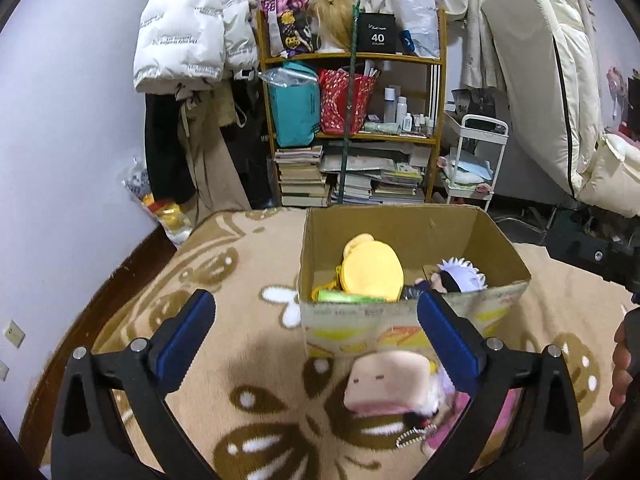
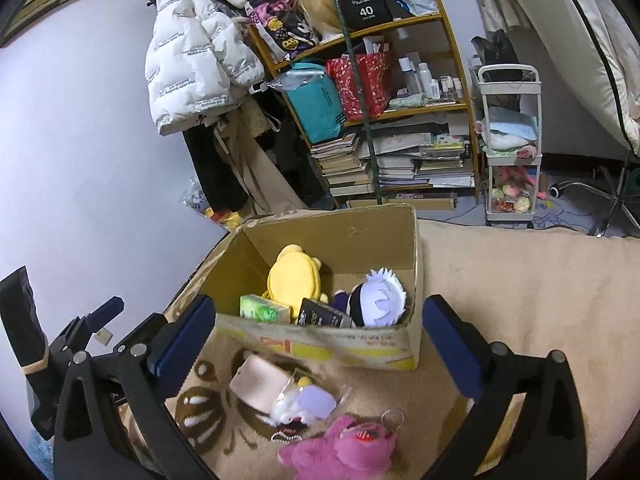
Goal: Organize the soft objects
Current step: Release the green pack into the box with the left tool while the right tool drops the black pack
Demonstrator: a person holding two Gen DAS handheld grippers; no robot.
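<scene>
An open cardboard box (image 1: 400, 220) (image 2: 332, 220) stands on a tan patterned blanket (image 1: 240, 280). Inside lie a yellow plush (image 1: 372, 268) (image 2: 294, 276), a white-haired doll (image 1: 460, 278) (image 2: 380, 300), a green pack (image 2: 264, 312) and a dark packet (image 2: 320, 314). In front of the box, on the blanket, lie a beige square plush (image 1: 384, 384) (image 2: 260, 380), a small white-and-lilac charm (image 2: 308, 402) and a pink bear plush (image 2: 340, 448). My left gripper (image 1: 316, 304) is open above the beige plush, holding nothing. My right gripper (image 2: 320, 308) is open above the same loose toys, its jaws wide and empty.
Behind the box stands a wooden shelf (image 1: 352, 56) with bags, bottles and stacked books. A white trolley (image 2: 512, 144) is to its right, a white puffer jacket (image 1: 192, 28) hangs at the left. A person's hand (image 1: 624, 364) shows at the right edge.
</scene>
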